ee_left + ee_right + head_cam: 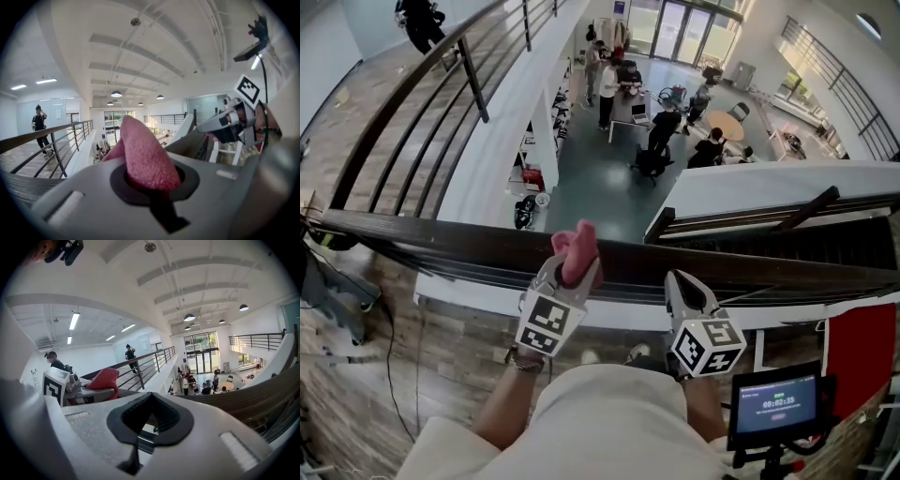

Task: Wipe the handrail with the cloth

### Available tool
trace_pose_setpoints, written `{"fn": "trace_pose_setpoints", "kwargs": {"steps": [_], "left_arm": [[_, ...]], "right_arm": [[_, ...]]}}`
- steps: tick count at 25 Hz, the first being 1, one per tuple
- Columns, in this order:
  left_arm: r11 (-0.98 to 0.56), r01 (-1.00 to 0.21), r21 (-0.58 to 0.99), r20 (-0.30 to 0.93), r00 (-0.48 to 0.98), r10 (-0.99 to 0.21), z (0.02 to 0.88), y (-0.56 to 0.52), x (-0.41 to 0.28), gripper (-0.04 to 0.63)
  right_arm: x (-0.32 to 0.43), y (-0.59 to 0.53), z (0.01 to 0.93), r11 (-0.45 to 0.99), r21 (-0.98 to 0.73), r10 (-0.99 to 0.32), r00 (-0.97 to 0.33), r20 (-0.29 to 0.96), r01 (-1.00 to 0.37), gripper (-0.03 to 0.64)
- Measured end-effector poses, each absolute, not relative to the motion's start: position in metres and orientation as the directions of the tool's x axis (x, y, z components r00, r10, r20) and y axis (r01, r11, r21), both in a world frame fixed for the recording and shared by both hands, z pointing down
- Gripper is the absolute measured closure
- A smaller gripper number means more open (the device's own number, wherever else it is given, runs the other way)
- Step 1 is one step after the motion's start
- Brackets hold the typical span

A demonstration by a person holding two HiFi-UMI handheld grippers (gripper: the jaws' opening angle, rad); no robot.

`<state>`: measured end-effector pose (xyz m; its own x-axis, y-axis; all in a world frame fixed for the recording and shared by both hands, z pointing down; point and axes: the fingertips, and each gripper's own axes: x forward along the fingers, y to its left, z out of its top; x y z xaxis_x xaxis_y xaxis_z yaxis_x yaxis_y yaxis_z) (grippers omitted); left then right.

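Head view: the pink cloth point(578, 249) stands up as a bunched fold from the left gripper point(574, 272), just over the dark wooden handrail point(441, 239) that runs across the picture. I cannot tell if the cloth touches the rail. The left gripper view shows the jaws closed tight on the cloth, probably so that it does not slip when it is dragged along the wood. The right gripper point(682, 283) is just beside it, at the same rail. Its jaws are together with nothing between them, so I judge that it only waits. Beyond the rail there is a drop to a lower floor, where people point(661, 127) stand near desks. At the lower right a small screen point(776, 405) shows digits, too blurred to read surely. Each gripper cube carries black-and-white square markers point(546, 323); no brand name is visible.
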<state>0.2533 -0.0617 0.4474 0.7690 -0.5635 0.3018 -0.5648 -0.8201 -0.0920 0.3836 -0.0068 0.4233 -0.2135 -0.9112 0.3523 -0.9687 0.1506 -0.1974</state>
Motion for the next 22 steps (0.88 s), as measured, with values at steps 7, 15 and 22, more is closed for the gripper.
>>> {"fn": "trace_pose_setpoints", "kwargs": {"steps": [7, 15, 22], "left_arm": [[-0.806, -0.579, -0.119, 0.279, 0.760, -0.587, 0.443, -0.054, 0.253, 0.561], [-0.793, -0.609, -0.025, 0.338, 0.742, -0.580, 0.470, -0.041, 0.234, 0.561], [-0.730, -0.683, 0.027, 0.434, 0.666, -0.607, 0.508, -0.044, 0.213, 0.560]], "right_arm": [[0.387, 0.001, 0.424, 0.144, -0.196, -0.907, -0.209, 0.367, -0.970, 0.614], [0.370, -0.001, 0.438, 0.184, -0.227, -0.889, -0.260, 0.377, -0.957, 0.614], [0.366, 0.006, 0.446, 0.208, -0.240, -0.874, -0.291, 0.389, -0.948, 0.614]]}}
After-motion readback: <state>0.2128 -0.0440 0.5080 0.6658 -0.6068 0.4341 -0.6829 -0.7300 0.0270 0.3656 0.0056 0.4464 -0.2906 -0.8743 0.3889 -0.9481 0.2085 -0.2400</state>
